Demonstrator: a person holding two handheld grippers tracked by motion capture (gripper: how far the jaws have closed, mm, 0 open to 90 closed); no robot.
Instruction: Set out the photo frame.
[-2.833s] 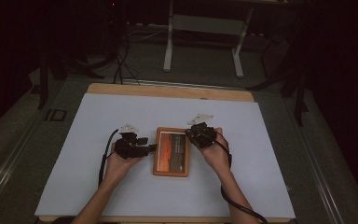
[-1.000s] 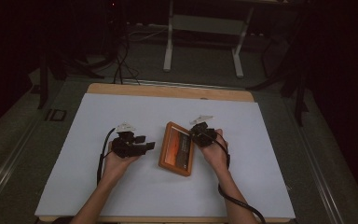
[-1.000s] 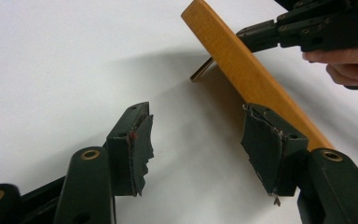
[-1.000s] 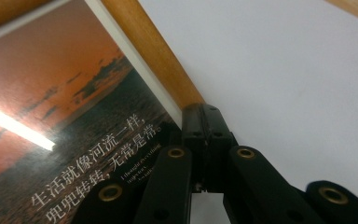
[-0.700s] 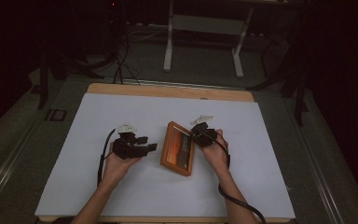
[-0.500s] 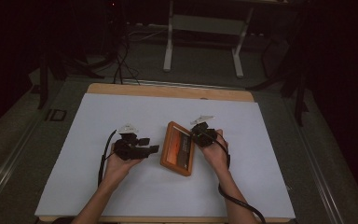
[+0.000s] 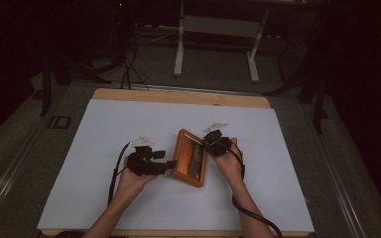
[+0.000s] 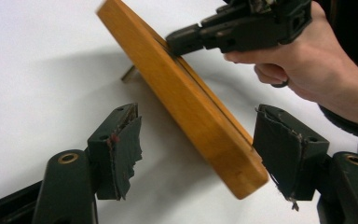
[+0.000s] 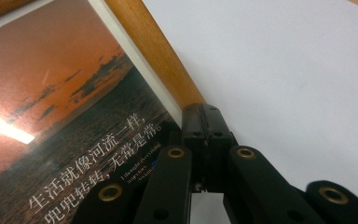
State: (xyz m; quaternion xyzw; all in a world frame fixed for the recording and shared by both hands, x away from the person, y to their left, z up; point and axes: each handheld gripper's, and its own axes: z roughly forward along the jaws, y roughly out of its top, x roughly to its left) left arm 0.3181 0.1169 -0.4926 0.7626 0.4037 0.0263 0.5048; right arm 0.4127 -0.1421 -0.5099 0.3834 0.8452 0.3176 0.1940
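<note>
Rectangular wooden picture frame w/ an orange sunset photo (image 7: pixel 190 157) sits near the middle of the white sheet-covered table (image 7: pixel 104 129), tilted up off the surface, one long edge raised.

Right gripper (image 7: pixel 209 144) is pinched tight on the frame's right edge, close to its far corner; in the right gripper view the jaws meet on the rounded wood rim (image 9: pixel 154 54), pads over the print's white border.

Left gripper (image 7: pixel 171 164) is just left of the frame, jaws spread and just been opening; in the left gripper view the frame's near corner (image 8: pixel 242 175) hangs between the two torn pads (image 8: pixel 126 149), neither pressing it. A thin stand leg (image 8: pixel 128 73) shows under the frame's back.

Room: plenty of bare sheet left of the frame, right of it, and beyond it toward the table's wooden far edge (image 7: pixel 178 96). Nearer than the frame, both forearms take up the space.
</note>
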